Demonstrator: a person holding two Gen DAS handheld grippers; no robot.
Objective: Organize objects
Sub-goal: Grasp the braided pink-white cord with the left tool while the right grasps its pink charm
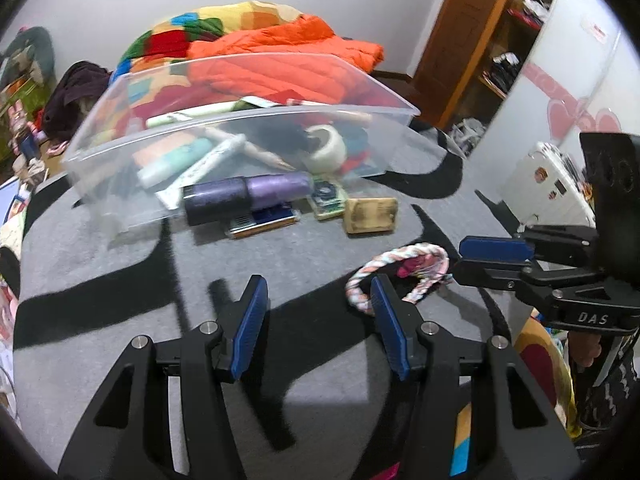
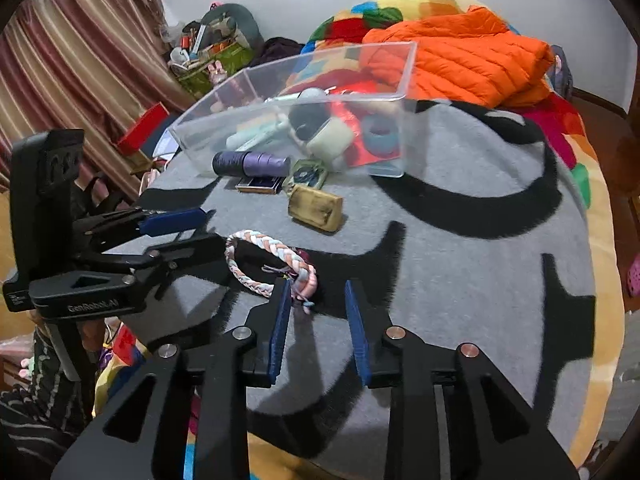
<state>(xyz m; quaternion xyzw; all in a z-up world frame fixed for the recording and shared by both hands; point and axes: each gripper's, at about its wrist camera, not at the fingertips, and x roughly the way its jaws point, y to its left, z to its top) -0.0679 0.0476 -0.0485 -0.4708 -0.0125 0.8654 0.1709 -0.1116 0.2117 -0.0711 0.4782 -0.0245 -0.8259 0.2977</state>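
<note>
Both claws tip down over the gray mat (image 1: 120,264). Left claw (image 1: 318,312) is spread with nothing inside. Right claw (image 2: 318,308) has a small gap, with nothing between its pads; its left pad (image 2: 282,320) sits by the braided rope ring (image 2: 268,264). Close behind is the clear box (image 2: 404,92), with bare mat to the right.
</note>
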